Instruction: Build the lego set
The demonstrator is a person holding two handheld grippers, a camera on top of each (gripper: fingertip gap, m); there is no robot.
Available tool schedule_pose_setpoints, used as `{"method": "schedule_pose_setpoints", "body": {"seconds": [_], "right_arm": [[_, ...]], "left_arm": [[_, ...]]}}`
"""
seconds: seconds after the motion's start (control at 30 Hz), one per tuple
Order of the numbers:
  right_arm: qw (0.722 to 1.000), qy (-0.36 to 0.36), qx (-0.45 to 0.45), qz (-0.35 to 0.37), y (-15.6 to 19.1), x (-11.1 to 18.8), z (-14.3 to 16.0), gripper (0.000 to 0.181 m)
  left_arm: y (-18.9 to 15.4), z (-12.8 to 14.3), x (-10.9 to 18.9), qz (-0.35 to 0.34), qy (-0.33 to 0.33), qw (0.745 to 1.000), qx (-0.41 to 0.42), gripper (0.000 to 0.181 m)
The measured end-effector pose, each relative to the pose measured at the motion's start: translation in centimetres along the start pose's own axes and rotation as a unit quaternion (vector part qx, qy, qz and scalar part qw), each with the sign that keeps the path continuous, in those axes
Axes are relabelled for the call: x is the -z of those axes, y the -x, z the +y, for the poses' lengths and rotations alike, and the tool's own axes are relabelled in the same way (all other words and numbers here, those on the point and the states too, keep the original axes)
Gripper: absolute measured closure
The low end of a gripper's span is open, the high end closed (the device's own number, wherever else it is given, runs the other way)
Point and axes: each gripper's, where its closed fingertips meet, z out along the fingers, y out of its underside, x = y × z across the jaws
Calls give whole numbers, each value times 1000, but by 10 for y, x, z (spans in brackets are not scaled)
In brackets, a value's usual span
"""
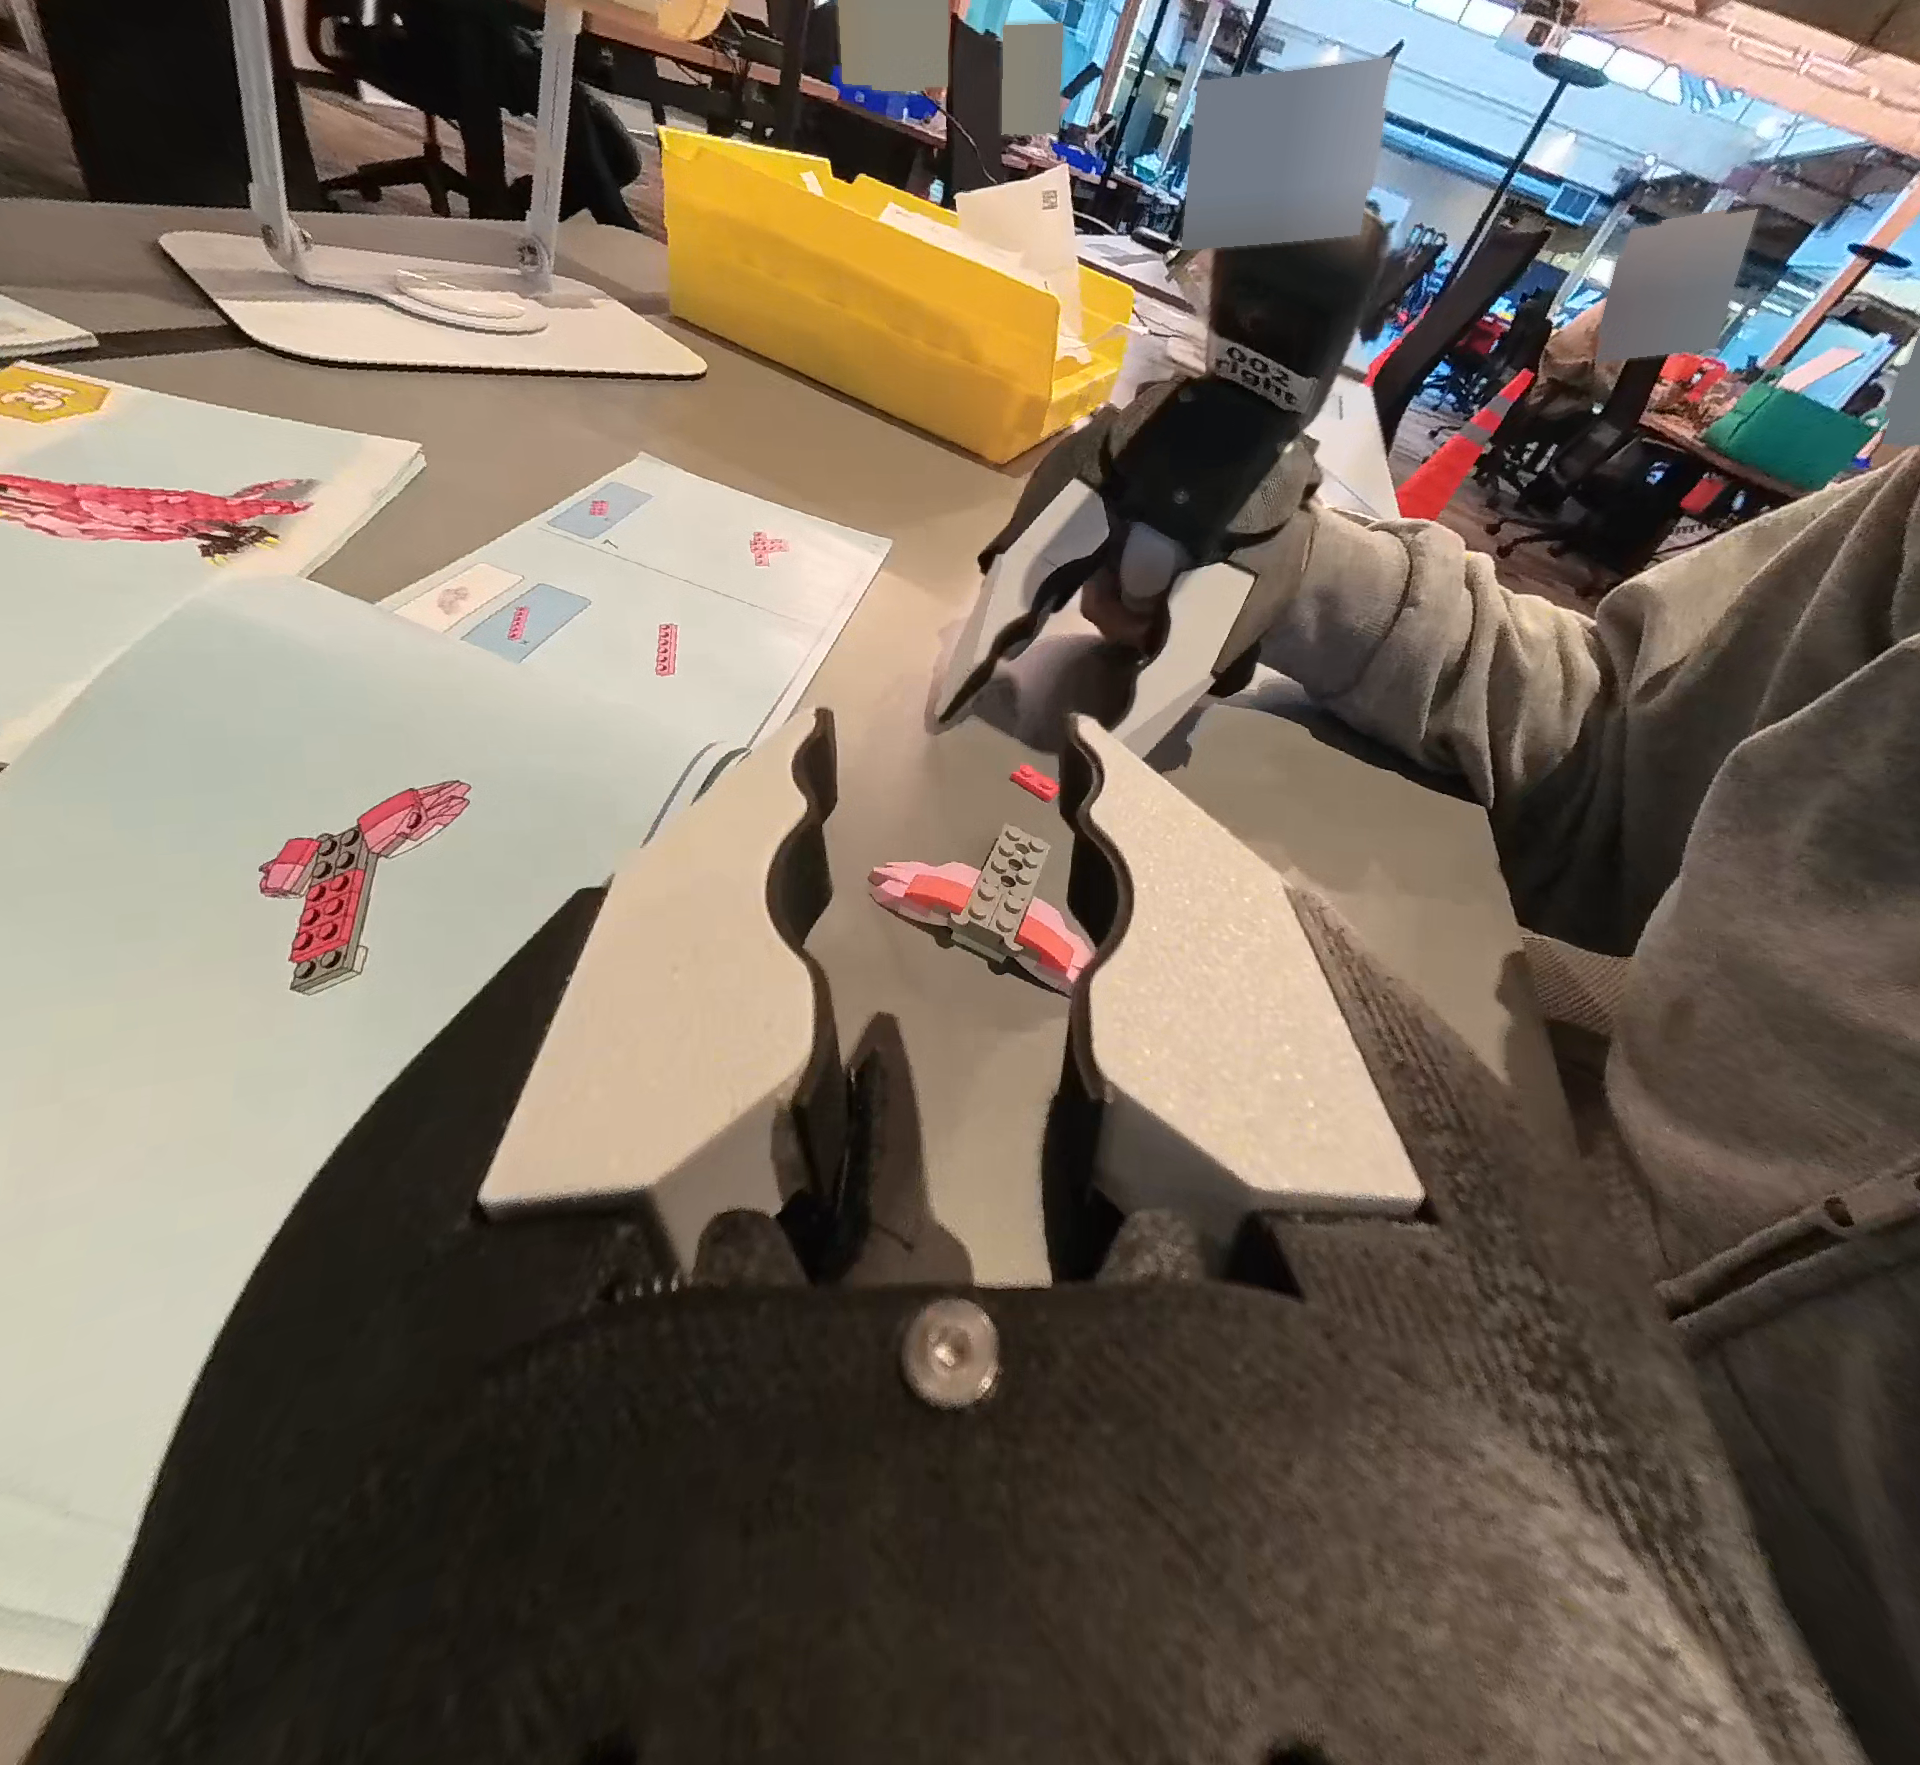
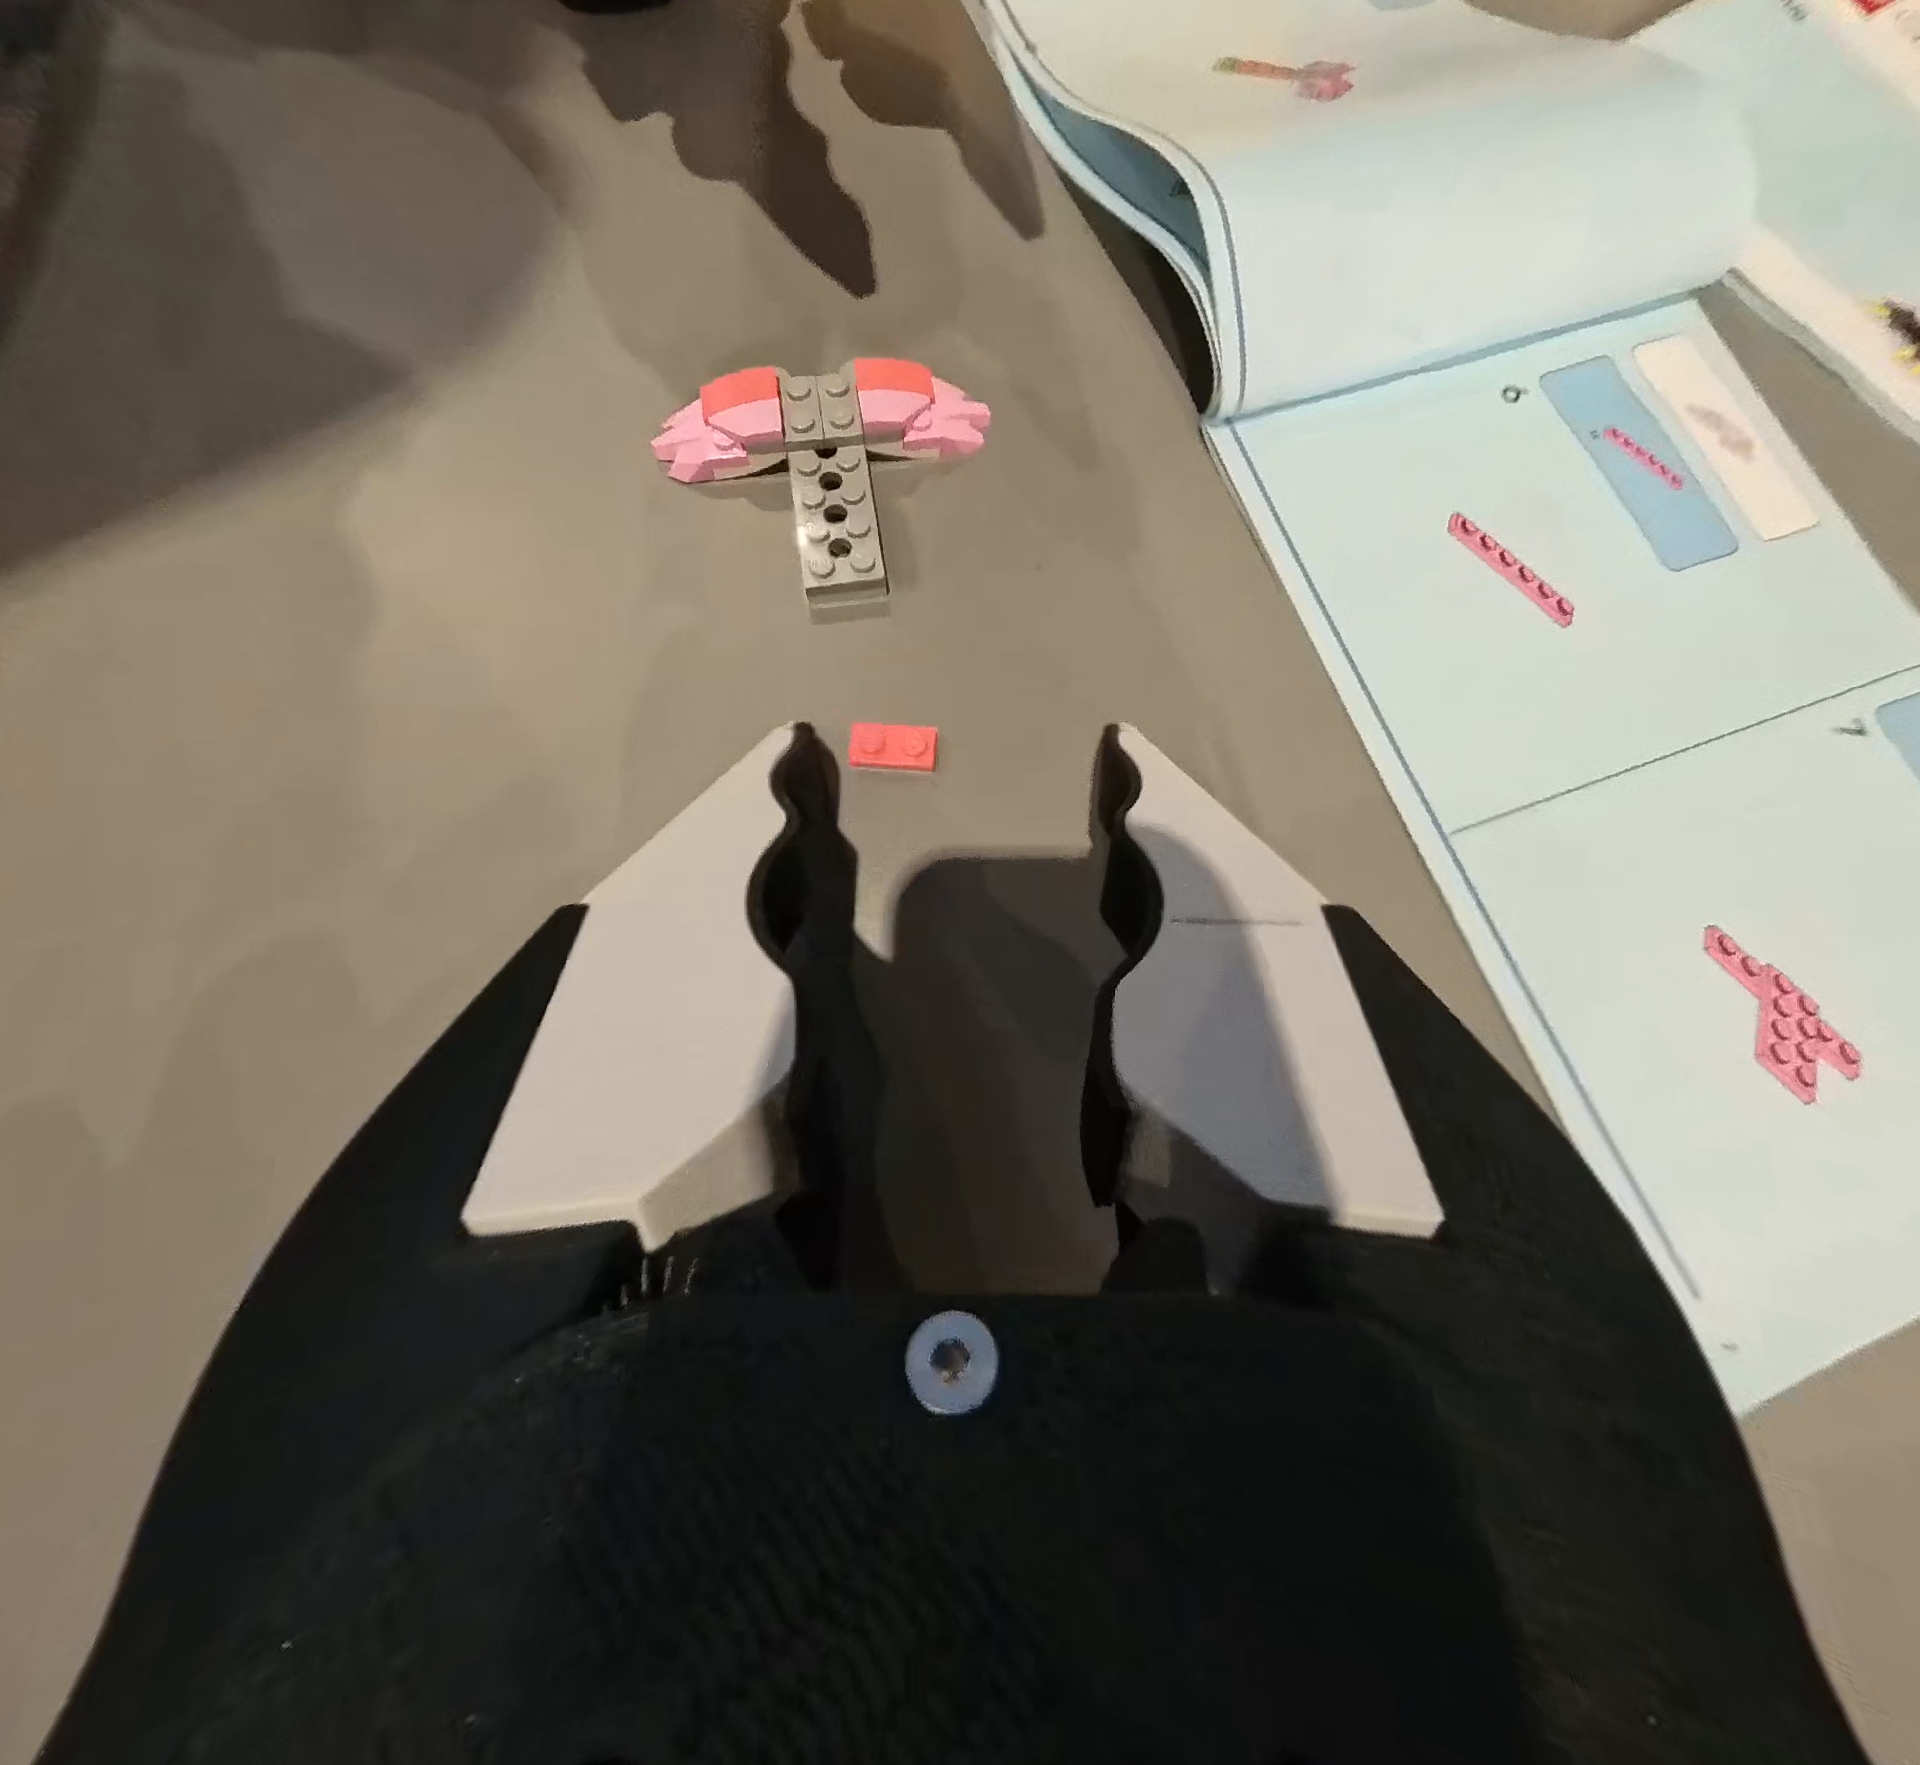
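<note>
A partly built lego piece (image 1: 987, 900), a grey studded plate with pink and coral wing parts on both sides, lies on the grey table. It also shows in the right wrist view (image 2: 826, 458). A small coral two-stud plate (image 1: 1036, 781) lies just beyond it and also shows in the right wrist view (image 2: 894, 745). My left gripper (image 1: 951, 739) is open and empty, and the built piece shows between its fingers. My right gripper (image 2: 958, 741) is open and empty, with its tips just short of the small plate. It faces me in the left wrist view (image 1: 1049, 713).
An open pale blue instruction booklet (image 1: 312, 884) lies left of the pieces and also shows in the right wrist view (image 2: 1455, 188). A yellow bin (image 1: 883, 302) and a white stand base (image 1: 416, 313) are at the back. A grey sleeve (image 1: 1558, 676) reaches in from the right. My hands' fingertips stand some 12 cm from each other.
</note>
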Motion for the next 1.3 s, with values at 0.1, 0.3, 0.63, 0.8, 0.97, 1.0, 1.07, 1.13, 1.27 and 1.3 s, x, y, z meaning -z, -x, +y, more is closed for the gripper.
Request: {"method": "schedule_pose_setpoints", "body": {"seconds": [0.1,0.3,0.63,0.8,0.97,1.0,1.07,1.13,1.27,1.3], "right_arm": [[1000,0,-27,-14,1,1,1,122],[999,-19,-4,-51,27,-15,-21,140],[1000,2,7,-23,27,-34,-28,167],[1000,-16,-6,-26,24,-28,-32,167],[997,-71,-3,-42,26,-11,-48,167],[996,-76,1,-43,27,-9,-50,167],[995,-82,8,-52,31,-8,-52,167],[994,-86,16,-63,37,-8,-54,167],[993,-85,28,-79,45,-9,-55,167],[993,-86,29,-81,46,-10,-55,167]], "left_arm": [[-1,2,-1,-4,7,1000,-9,139],[-6,6,-3,-1,20,999,-31,139],[-23,43,-6,0,133,952,-274,133],[-20,53,-6,-31,128,886,-445,111],[-9,54,-9,-82,109,761,-635,117],[-9,50,-12,-104,92,731,-669,118],[-18,44,-16,-134,53,666,-732,124],[-30,43,-18,-137,27,634,-761,140],[-35,48,-17,-121,25,634,-763,148],[-38,49,-17,-114,22,632,-766,152]]}}
